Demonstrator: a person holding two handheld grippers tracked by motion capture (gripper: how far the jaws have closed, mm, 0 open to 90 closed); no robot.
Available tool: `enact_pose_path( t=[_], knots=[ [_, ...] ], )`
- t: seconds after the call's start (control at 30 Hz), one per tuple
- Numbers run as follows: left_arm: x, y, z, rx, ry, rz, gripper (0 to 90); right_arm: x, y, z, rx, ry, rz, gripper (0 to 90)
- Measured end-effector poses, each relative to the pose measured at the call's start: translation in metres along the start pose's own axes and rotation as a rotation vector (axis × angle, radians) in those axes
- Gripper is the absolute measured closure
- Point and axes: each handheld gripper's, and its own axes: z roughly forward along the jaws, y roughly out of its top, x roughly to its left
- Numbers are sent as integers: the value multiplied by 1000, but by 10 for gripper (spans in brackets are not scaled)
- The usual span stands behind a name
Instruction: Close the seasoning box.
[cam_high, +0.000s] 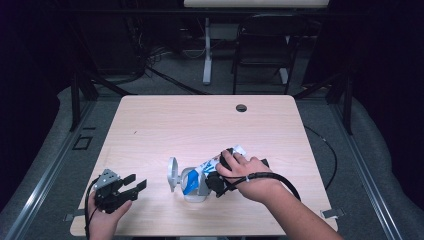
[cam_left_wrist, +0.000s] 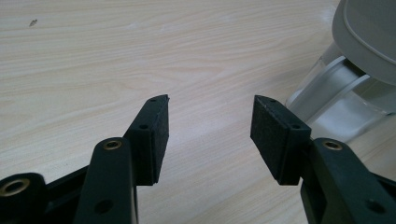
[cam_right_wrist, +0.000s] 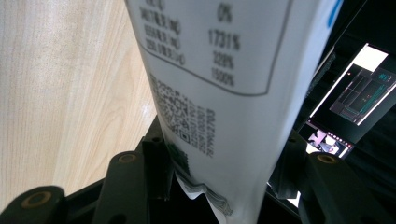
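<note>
The right gripper (cam_high: 214, 181) was positioned near the middle of the counter (cam_high: 165, 120), toward the person's edge, with the right hand (cam_high: 250, 175) wrapped over its body. Its fingers (cam_right_wrist: 156, 163) pinched a white and blue printed pouch (cam_high: 207, 167). In the right gripper view the pouch (cam_right_wrist: 219, 93) rose between the two black jaws, its crimped end seated between them, with a nutrition panel and a QR code legible on its face. The pouch was tilted, its far end pointing up and away toward the right side of the counter and its blue-printed end directed down at the mouth of a clear container (cam_high: 192, 186).

The clear container stood on the counter just left of the right gripper. A grey lid (cam_high: 172, 173) stood open on edge at its left side. In the left gripper view the container wall (cam_left_wrist: 327, 100) and the grey lid (cam_left_wrist: 369, 32) appeared at the right edge, beyond the right-hand finger. Whether the pouch touched the container rim could not be determined.

The left gripper (cam_high: 134, 184) was held near the left front corner of the counter, well apart from the container, in the left hand (cam_high: 106, 216). Its fingers (cam_left_wrist: 152, 135) stood spread, with bare wood grain between the pads and nothing held.

A cable port (cam_high: 241, 107) was noted near the far edge of the counter.
</note>
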Motion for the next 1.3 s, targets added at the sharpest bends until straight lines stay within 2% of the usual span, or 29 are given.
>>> enact_pose_path(
  t=[0.03,0.2,0.23,0.53,0.6,1.3],
  knots=[
    [0,-1,1,-12,4,-3,472,0,0,0,5,-2,-3,514],
    [0,-1,1,-10,3,-3,473,0,0,0,0,1,0,515],
    [0,0,0,3,0,0,473,0,0,0,1,0,-1,515],
    [0,-1,1,-11,5,-5,473,0,0,0,3,-1,-3,518],
    [0,-1,1,-11,4,-1,473,-1,1,-2,20,-12,-21,519],
    [0,-1,1,-11,3,-3,472,-1,2,-2,17,-4,-15,528]
  ],
)
